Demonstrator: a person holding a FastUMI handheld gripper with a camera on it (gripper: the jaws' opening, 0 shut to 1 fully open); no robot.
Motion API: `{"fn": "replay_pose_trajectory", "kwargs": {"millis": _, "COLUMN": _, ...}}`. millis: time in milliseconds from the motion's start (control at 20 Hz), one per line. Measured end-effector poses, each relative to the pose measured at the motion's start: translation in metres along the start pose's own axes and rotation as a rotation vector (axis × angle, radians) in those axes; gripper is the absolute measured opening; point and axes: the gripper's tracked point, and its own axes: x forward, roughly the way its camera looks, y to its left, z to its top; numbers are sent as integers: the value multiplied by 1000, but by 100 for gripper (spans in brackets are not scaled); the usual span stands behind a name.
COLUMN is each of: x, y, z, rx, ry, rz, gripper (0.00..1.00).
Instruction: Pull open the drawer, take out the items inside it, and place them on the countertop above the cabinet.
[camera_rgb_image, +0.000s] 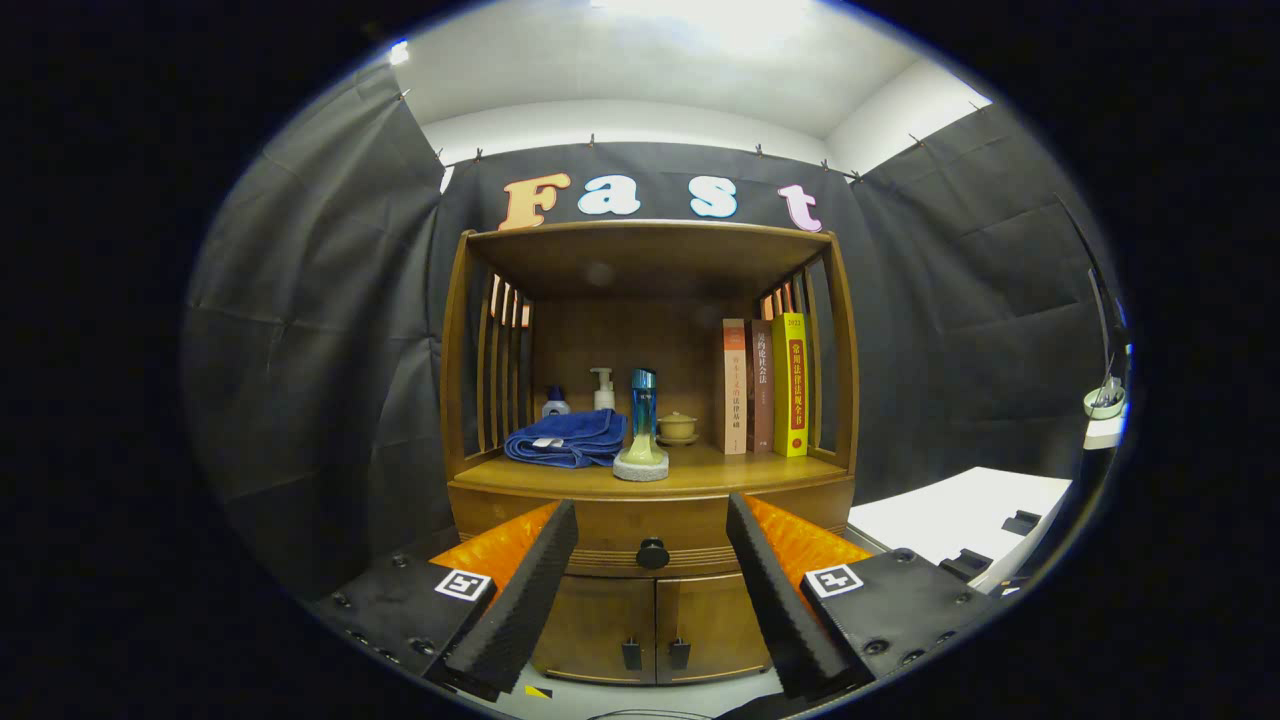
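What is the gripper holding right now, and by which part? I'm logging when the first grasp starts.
Nothing is held: the gripper is open, its fingers apart and short of the closed drawer's black knob.

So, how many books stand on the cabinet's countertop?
3, upright side by side at the countertop's right end: an orange book, a brown book and a yellow book. The open hand-held gripper frames the drawer knob.
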Motion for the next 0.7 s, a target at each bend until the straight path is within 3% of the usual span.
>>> {"fn": "replay_pose_trajectory", "kwargs": {"millis": 700, "x": 2, "y": -2, "z": -8, "rx": 15, "ry": 17, "rz": -7, "gripper": 98}}
